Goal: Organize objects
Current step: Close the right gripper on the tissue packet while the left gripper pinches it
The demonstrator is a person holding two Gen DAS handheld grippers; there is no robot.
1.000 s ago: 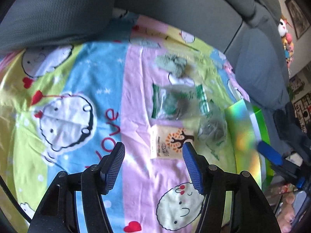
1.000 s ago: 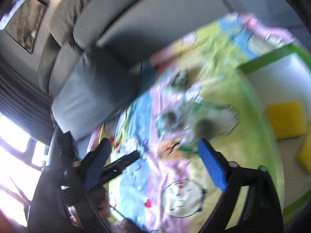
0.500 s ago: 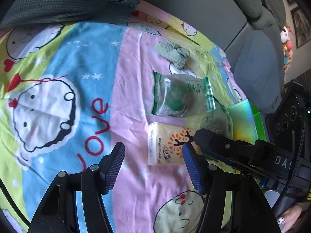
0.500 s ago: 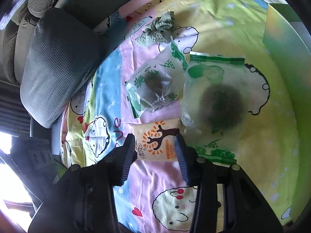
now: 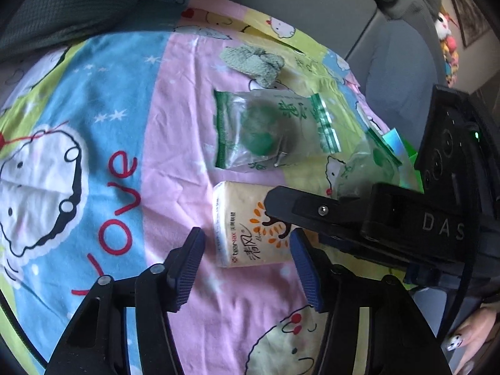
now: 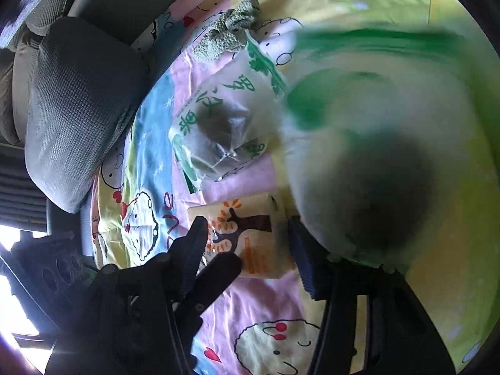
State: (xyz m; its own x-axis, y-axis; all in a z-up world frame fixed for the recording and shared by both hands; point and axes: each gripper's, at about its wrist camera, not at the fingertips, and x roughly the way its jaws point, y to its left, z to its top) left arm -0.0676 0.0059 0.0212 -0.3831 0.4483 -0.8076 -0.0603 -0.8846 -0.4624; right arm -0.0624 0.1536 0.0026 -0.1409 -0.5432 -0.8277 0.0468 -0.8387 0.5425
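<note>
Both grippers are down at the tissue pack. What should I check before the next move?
1. Target lined up: the tissue pack sits between the right gripper's fingers. Ok.
2. Right grip: the jaws are opening and no firm pinch shows. Not ok.
3. One gripper per item: the left gripper is closing with the near end of the same pack seemingly between its fingers. Not ok.
4. Blurred bag: it is close against the right finger, and whether it is snagged is unclear. Cannot tell.
5. Other items: the clear bag and the green cloth lie apart from the pack. Ok.
</note>
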